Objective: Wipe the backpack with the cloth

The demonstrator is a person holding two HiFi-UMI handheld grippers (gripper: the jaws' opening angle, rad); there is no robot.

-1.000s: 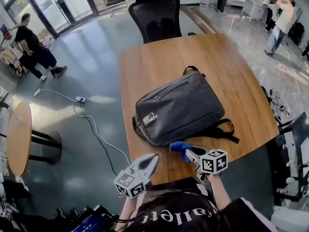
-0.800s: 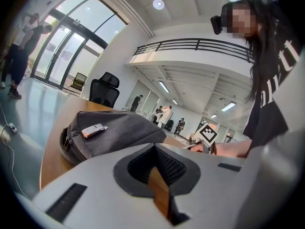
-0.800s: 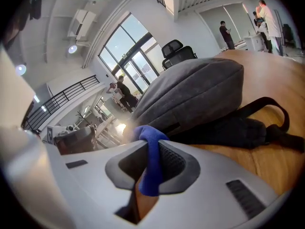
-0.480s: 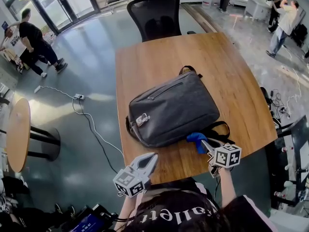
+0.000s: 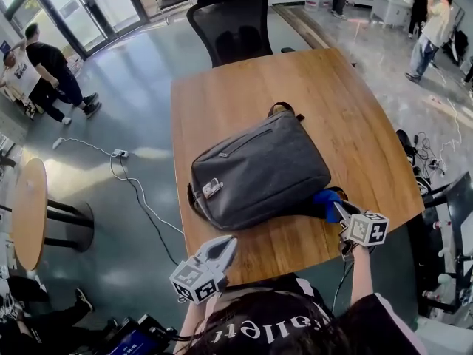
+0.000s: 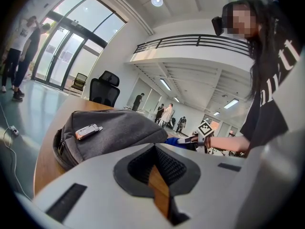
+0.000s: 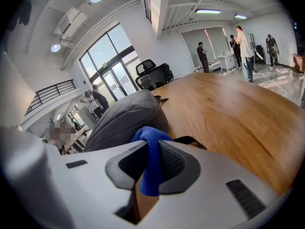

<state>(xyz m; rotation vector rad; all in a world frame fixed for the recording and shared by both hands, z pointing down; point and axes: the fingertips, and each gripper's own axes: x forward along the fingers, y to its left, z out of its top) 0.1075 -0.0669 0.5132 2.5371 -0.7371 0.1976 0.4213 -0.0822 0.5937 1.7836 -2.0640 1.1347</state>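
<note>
Head view: grey backpack [image 5: 259, 168] lies flat mid-worktop [image 5: 355, 102]. The right tool [image 5: 337, 205] sits at its near-right corner, pinching the blue cloth [image 5: 325, 200], which is up against the bag's edge. Right gripper view shows the jaws clamped on the cloth, with the backpack just beyond on the left. Left tool [image 5: 224, 245] hangs over the worktop's near edge, jaws pressed together on nothing, apart from the backpack.

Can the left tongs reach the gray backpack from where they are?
Probably yes. The left tongs sit shut and empty by the near edge of the table, with only bare wood between them and the backpack.
</note>
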